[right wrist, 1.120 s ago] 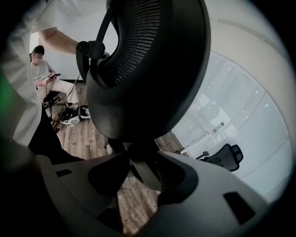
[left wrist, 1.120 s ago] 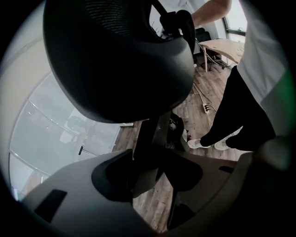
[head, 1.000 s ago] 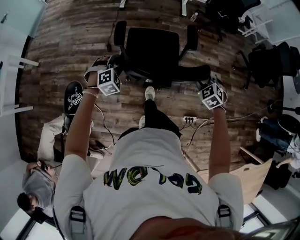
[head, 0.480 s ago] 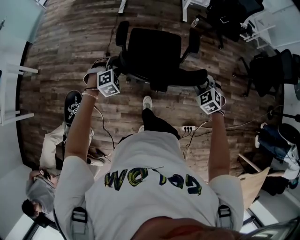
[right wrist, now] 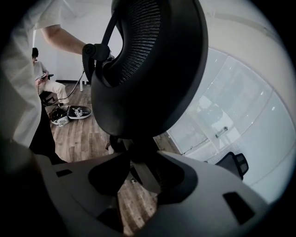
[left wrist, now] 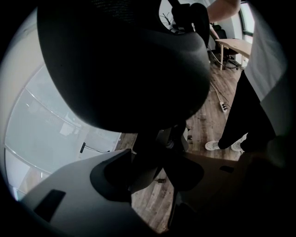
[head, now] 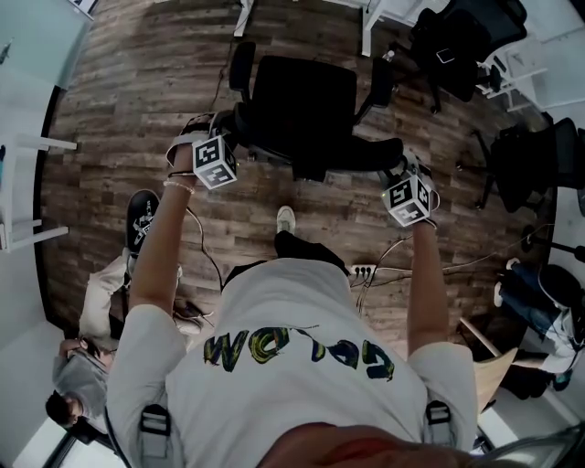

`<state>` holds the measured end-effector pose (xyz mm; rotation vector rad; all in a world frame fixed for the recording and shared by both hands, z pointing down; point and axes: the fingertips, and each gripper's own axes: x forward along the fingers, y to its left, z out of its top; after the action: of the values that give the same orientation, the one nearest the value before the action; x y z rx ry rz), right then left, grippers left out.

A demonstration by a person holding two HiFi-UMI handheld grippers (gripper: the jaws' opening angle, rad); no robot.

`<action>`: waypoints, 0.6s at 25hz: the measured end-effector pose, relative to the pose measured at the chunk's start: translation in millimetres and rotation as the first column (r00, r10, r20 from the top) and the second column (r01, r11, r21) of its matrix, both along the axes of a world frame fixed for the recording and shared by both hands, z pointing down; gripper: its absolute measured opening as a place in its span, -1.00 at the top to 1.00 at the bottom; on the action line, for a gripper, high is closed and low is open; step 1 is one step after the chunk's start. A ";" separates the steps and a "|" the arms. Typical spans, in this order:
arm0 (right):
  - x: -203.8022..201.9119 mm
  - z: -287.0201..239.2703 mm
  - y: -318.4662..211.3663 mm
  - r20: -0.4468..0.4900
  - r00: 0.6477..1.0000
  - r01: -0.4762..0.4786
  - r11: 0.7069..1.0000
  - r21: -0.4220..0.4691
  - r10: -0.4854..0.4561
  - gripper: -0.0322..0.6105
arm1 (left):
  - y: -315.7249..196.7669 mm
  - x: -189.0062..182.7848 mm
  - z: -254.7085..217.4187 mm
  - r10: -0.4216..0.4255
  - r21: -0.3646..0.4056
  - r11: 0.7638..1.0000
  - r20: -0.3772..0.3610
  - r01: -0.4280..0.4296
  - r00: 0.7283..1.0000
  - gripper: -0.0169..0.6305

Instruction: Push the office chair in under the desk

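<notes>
The black office chair [head: 302, 101] stands on the wood floor with its back towards me, in front of white desk legs [head: 367, 16] at the far edge. My left gripper [head: 233, 137] is at the left end of the backrest's top edge, my right gripper [head: 395, 169] at the right end. In the left gripper view the left gripper [left wrist: 155, 169] has a chair-back strut [left wrist: 145, 162] between its jaws, which are opening slightly under the dark backrest [left wrist: 125, 65]. In the right gripper view the right gripper [right wrist: 143, 173] is closed round a strut [right wrist: 141, 169] below the mesh back [right wrist: 148, 65].
Other black chairs [head: 457, 37] [head: 526, 155] stand at the right. A power strip [head: 363, 271] and cables lie on the floor beside my legs. A seated person [head: 73, 375] and a black pad [head: 142, 219] are at the left, by a white table [head: 18, 137].
The chair has rolled forward, away from me, with both grippers following on its back. My feet have stepped forward after it.
</notes>
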<state>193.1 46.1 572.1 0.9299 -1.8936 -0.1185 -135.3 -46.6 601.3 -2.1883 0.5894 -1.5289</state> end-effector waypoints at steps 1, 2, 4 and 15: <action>1.4 0.0 -9.0 0.000 1.000 0.003 1.000 0.003 -0.003 0.33 | -9.0 0.8 0.3 -0.007 0.000 1.000 0.002 0.007 1.000 0.26; 3.5 0.0 -17.6 0.000 1.000 0.006 1.000 0.006 -0.006 0.33 | -17.8 2.1 1.2 -0.015 0.001 1.000 0.004 0.015 1.000 0.26; 7.7 0.2 -34.2 -0.001 1.000 0.013 1.000 0.004 -0.013 0.33 | -34.6 5.3 3.2 -0.028 0.007 1.000 0.008 0.028 1.000 0.26; 18.1 0.7 -126.2 -0.004 1.000 -0.001 1.000 0.013 0.001 0.33 | -123.6 18.0 0.3 -0.020 0.009 1.000 -0.018 0.020 1.000 0.25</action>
<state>211.2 -80.1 572.8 0.9385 -1.8906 -0.1331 -117.3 -170.2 601.6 -2.1979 0.6244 -1.5146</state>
